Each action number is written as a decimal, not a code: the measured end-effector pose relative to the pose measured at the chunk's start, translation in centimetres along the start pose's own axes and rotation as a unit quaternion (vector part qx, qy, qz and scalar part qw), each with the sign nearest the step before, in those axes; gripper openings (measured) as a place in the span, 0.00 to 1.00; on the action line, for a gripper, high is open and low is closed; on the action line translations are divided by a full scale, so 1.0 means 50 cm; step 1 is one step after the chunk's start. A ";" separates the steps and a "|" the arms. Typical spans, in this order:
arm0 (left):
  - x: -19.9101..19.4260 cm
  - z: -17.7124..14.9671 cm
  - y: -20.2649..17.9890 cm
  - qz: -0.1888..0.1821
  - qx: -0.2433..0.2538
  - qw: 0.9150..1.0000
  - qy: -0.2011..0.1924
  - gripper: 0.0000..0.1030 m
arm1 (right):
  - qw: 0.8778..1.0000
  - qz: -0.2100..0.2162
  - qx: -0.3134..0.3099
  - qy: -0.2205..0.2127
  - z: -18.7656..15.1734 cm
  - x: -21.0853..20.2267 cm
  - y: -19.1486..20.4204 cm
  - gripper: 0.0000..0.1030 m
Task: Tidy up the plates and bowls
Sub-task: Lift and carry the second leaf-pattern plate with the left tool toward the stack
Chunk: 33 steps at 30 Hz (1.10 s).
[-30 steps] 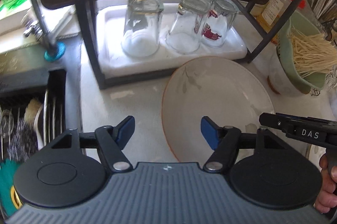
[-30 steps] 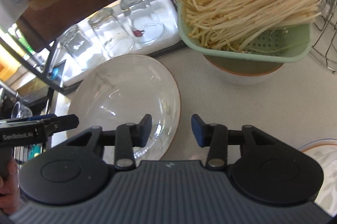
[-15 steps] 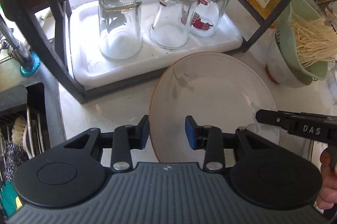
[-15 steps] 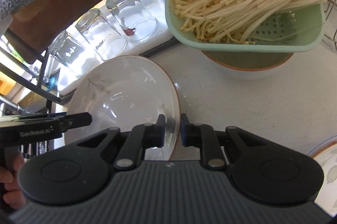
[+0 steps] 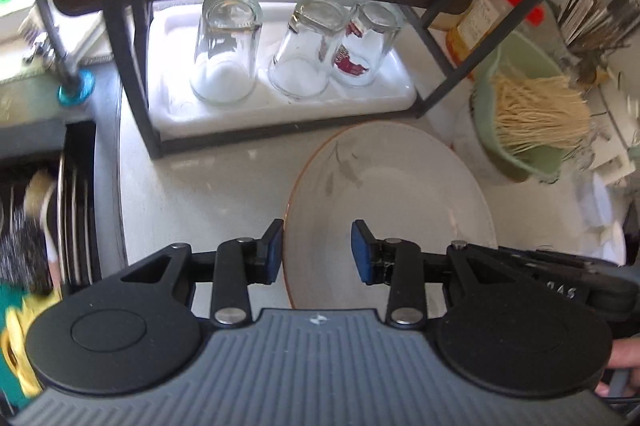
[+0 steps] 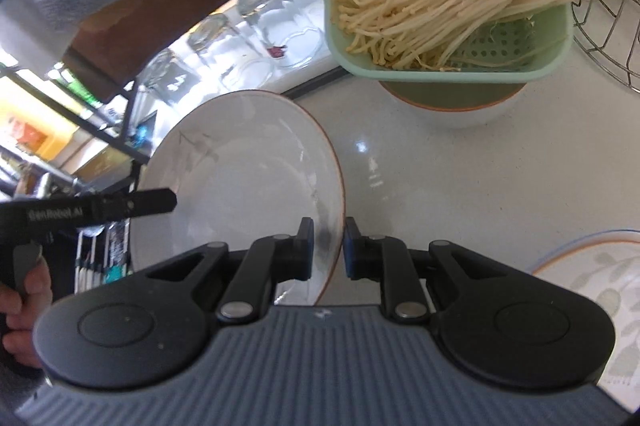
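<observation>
Right wrist view: right gripper [image 6: 327, 249] pinching white orange-rimmed plate [image 6: 240, 177], left gripper [image 5: 317, 252] spread, sorting barely begun

white plate [image 6: 240, 177] orange rim, grey leaf sprig; pale green colander [image 6: 448, 25]; blue gripper pads [image 5: 362, 252].

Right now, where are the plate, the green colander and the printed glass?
plate [image 6: 240, 165], right wrist view, on its bare centre.
green colander [image 6: 460, 73], right wrist view, on its front wall.
printed glass [image 5: 368, 41], left wrist view, on its side, above the red print.
</observation>
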<state>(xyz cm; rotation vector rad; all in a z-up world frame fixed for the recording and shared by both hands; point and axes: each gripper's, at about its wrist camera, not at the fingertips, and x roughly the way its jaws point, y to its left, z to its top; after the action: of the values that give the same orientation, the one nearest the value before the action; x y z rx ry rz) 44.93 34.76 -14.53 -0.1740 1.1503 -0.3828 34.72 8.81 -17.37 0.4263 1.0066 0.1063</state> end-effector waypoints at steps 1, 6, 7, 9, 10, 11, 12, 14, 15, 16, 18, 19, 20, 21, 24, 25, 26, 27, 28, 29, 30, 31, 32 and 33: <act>-0.008 -0.006 -0.004 -0.003 -0.009 1.000 0.002 0.40 | 1.000 0.000 -0.005 0.000 -0.004 -0.009 0.000 0.18; -0.049 -0.042 -0.036 -0.016 -0.042 0.999 0.002 0.40 | 1.000 0.003 -0.005 -0.010 -0.025 -0.063 -0.007 0.18; -0.057 -0.049 -0.044 -0.019 -0.045 0.999 -0.001 0.40 | 1.000 0.004 -0.005 -0.014 -0.029 -0.074 -0.011 0.18; -0.071 -0.064 -0.063 -0.023 -0.051 0.998 -0.007 0.40 | 1.000 0.004 -0.006 -0.019 -0.036 -0.094 -0.017 0.18; -0.077 -0.071 -0.072 -0.025 -0.051 0.998 -0.008 0.40 | 1.000 0.004 -0.006 -0.021 -0.040 -0.106 -0.020 0.18; -0.082 -0.077 -0.082 -0.024 -0.050 0.998 -0.009 0.40 | 1.000 0.003 -0.006 -0.022 -0.045 -0.119 -0.026 0.18; -0.088 -0.082 -0.090 -0.025 -0.049 0.998 -0.010 0.40 | 1.000 0.002 -0.002 -0.022 -0.049 -0.129 -0.030 0.18; -0.099 -0.091 -0.106 -0.029 -0.048 0.998 -0.014 0.40 | 1.000 0.002 -0.005 -0.023 -0.055 -0.148 -0.037 0.18; -0.103 -0.095 -0.113 -0.029 -0.047 0.998 -0.014 0.40 | 1.000 0.001 -0.008 -0.023 -0.056 -0.156 -0.040 0.18; -0.108 -0.100 -0.119 -0.029 -0.047 0.998 -0.014 0.40 | 1.000 0.000 -0.011 -0.025 -0.058 -0.166 -0.044 0.18; -0.117 -0.106 -0.132 -0.031 -0.051 0.998 -0.016 0.40 | 0.999 0.002 -0.019 -0.027 -0.060 -0.182 -0.051 0.18; -0.122 -0.108 -0.140 -0.031 -0.050 0.998 -0.018 0.40 | 0.999 0.003 -0.020 -0.027 -0.061 -0.191 -0.054 0.18; -0.127 -0.110 -0.149 -0.030 -0.048 0.998 -0.019 0.40 | 0.999 0.004 -0.020 -0.028 -0.061 -0.198 -0.057 0.18; -0.132 -0.112 -0.158 -0.031 -0.046 0.998 -0.021 0.40 | 0.999 0.005 -0.022 -0.028 -0.061 -0.206 -0.059 0.18; -0.138 -0.119 -0.185 -0.036 -0.045 0.998 -0.024 0.40 | 0.999 0.004 -0.036 -0.033 -0.062 -0.230 -0.069 0.18; -0.138 -0.121 -0.194 -0.037 -0.045 0.998 -0.024 0.40 | 0.999 0.002 -0.042 -0.034 -0.063 -0.236 -0.074 0.18; -0.138 -0.125 -0.204 -0.037 -0.041 0.998 -0.025 0.40 | 0.998 0.002 -0.044 -0.034 -0.063 -0.242 -0.080 0.18; -0.137 -0.130 -0.214 -0.036 -0.037 0.998 -0.027 0.40 | 0.998 0.001 -0.046 -0.034 -0.065 -0.247 -0.087 0.18; -0.135 -0.134 -0.223 -0.035 -0.035 0.998 -0.029 0.40 | 0.998 0.000 -0.050 -0.036 -0.068 -0.253 -0.093 0.18; -0.130 -0.137 -0.230 -0.035 -0.035 0.998 -0.029 0.40 | 0.998 0.001 -0.053 -0.038 -0.071 -0.258 -0.100 0.18; -0.126 -0.139 -0.238 -0.035 -0.029 0.999 -0.026 0.40 | 0.998 0.002 -0.054 -0.038 -0.075 -0.260 -0.106 0.18; -0.123 -0.140 -0.245 -0.034 -0.024 0.999 -0.025 0.40 | 0.998 0.004 -0.051 -0.037 -0.077 -0.264 -0.115 0.18; -0.121 -0.141 -0.253 -0.032 -0.022 0.999 -0.025 0.40 | 0.998 0.006 -0.048 -0.035 -0.079 -0.267 -0.124 0.18; -0.121 -0.142 -0.261 -0.030 -0.018 0.999 -0.025 0.40 | 0.998 0.008 -0.050 -0.033 -0.080 -0.272 -0.130 0.18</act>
<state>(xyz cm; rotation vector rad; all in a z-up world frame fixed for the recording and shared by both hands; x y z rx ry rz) 33.63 25.45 -7.93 -0.2500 1.1053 -0.4089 23.37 0.24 -10.98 0.3438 0.9298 0.1554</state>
